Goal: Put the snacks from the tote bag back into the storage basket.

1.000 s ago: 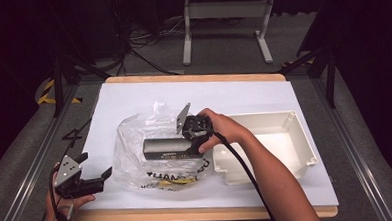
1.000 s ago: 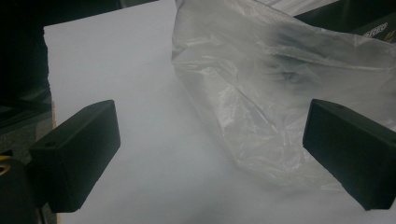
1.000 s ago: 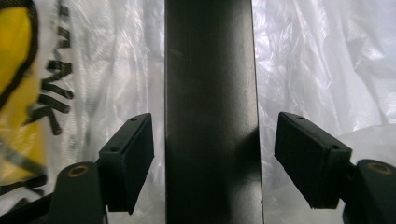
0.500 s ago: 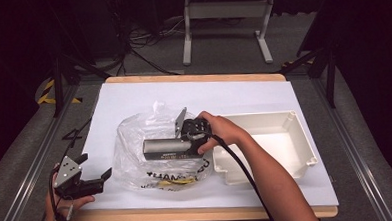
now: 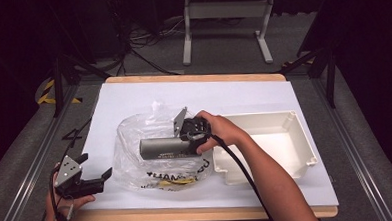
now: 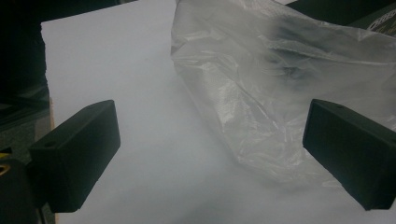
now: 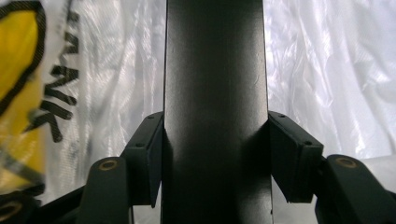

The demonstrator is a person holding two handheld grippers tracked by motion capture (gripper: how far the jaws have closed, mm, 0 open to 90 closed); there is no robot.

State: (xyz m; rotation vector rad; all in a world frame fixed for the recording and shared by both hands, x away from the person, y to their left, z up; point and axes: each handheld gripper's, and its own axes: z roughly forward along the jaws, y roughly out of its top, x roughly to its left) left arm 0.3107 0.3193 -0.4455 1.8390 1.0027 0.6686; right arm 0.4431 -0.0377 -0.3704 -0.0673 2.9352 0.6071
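A dark grey rectangular bar (image 5: 160,148) lies inside a clear plastic bag (image 5: 135,133) printed with black and yellow lettering, on the white sheet (image 5: 133,98) at mid-table. My right gripper (image 5: 184,140) reaches into the bag's mouth from the right. In the right gripper view, that gripper (image 7: 215,154) is shut on the bar (image 7: 215,70), with both pads pressed against its sides and the bag (image 7: 327,70) behind. My left gripper (image 5: 95,166) is held at the front left edge of the sheet, just left of the bag. Its jaws (image 6: 210,154) are open with nothing between them, facing the bag (image 6: 261,84).
A white plastic tray (image 5: 295,136) stands to the right of the bag, its inside bare. The wooden table edge (image 5: 192,79) borders the sheet at the back. A metal stand and cables sit on the floor beyond the table.
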